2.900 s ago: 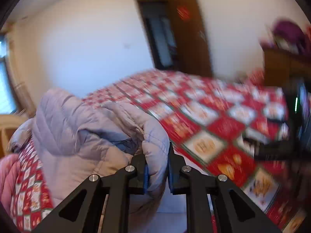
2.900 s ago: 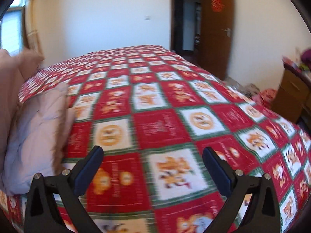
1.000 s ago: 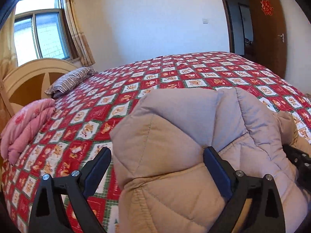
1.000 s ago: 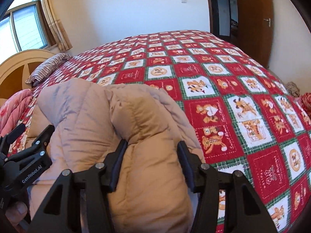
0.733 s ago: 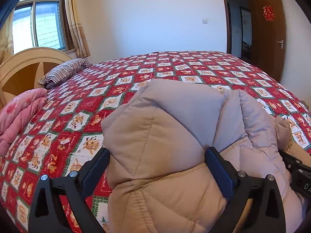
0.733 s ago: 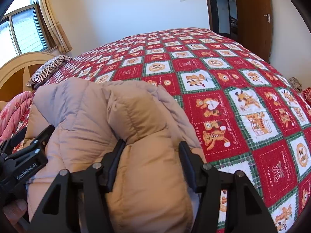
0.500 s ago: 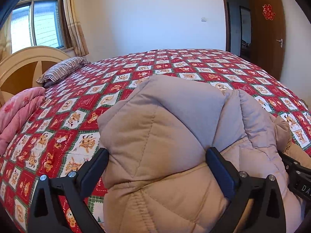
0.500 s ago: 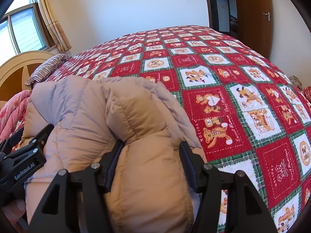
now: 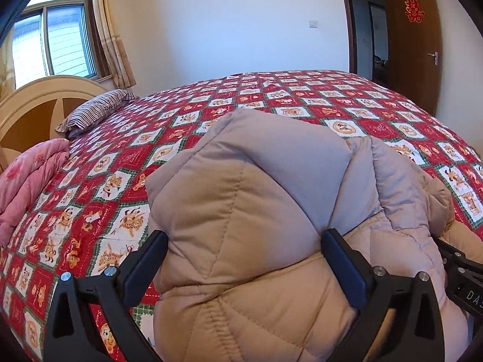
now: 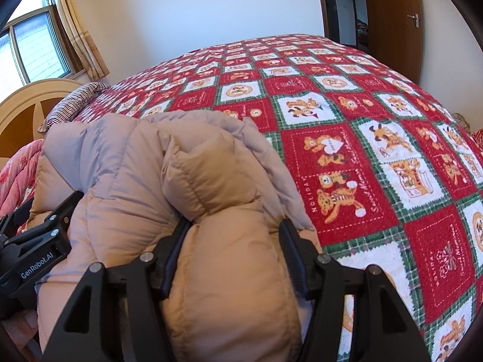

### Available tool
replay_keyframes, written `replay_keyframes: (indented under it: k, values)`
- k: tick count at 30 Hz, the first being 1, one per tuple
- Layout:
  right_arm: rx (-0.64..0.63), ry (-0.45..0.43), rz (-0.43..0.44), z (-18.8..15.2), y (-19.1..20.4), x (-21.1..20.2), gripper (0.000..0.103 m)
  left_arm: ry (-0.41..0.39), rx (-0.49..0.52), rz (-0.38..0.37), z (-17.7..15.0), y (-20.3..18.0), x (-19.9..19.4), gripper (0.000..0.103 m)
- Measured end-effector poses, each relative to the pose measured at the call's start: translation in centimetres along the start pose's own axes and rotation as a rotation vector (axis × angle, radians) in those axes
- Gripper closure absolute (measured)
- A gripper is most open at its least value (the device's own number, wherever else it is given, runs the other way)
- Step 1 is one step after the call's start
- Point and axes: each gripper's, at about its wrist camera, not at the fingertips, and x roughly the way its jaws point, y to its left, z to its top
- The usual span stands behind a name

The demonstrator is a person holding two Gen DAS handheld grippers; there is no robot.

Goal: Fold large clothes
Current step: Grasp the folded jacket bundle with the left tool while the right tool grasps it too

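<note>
Jacket [image 9: 256,211] bulges between both tools' spread jaws

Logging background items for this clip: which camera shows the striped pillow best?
The left wrist view: the striped pillow lies in full beside the wooden headboard. The right wrist view catches only a squeezed sliver of it at the frame's left, partly behind the beige puffer jacket.

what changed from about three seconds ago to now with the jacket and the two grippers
Then the left gripper pinched a thin fold of the beige puffer jacket, and the right gripper hung open over the bare red quilt. Now the jacket lies bundled on the quilt's near edge, both grippers straddling thick rolls of it, the left spread much wider. Over the last second little changed.
</note>
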Motion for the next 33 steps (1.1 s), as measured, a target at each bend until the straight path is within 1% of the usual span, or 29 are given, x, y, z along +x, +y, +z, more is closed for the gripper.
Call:
replay_keyframes:
  k: [20,29,33]
  values:
    - [0.023,0.007,0.013,-0.4,-0.6,0.7,0.043,0.016,0.031,0.01,-0.2,-1.1,0.9,0.001]
    - [0.007,-0.004,-0.007,-0.7,-0.3,0.8,0.043,0.015,0.033,0.011,-0.2,-1.0,0.8,0.001]
    - [0.004,-0.005,-0.006,-0.8,-0.2,0.8,0.042,0.028,0.041,0.012,-0.1,-0.8,0.3,0.001]
